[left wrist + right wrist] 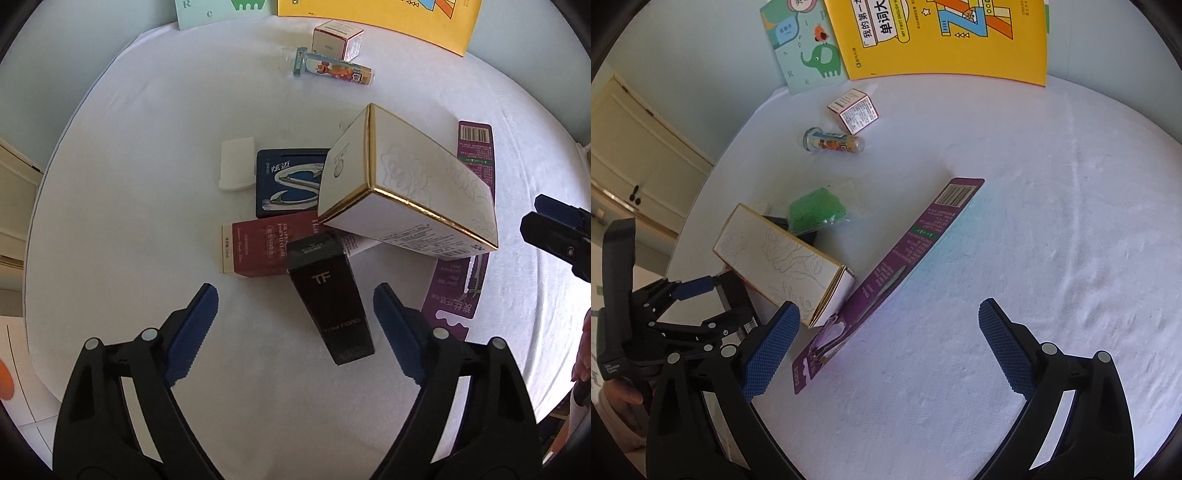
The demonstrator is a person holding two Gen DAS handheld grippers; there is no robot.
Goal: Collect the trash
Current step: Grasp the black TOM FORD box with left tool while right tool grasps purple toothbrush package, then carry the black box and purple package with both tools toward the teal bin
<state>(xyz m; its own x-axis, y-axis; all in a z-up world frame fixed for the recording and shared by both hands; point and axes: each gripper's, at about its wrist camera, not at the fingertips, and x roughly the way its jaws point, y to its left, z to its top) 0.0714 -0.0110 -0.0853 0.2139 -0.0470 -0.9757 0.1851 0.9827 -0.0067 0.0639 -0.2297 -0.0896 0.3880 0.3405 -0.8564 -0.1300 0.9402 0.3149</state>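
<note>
The left gripper's blue fingers stand apart on either side of the black carton, not yet pressing it, while the right gripper hangs wide open with nothing between its pads above the purple card. The black carton lies on the white cloth, its far end propped on the red carton, just beside the gold-edged white box. The clean grab, by the look of it, squares the pads across its long sides near the free lower end, clear of that box.
</note>
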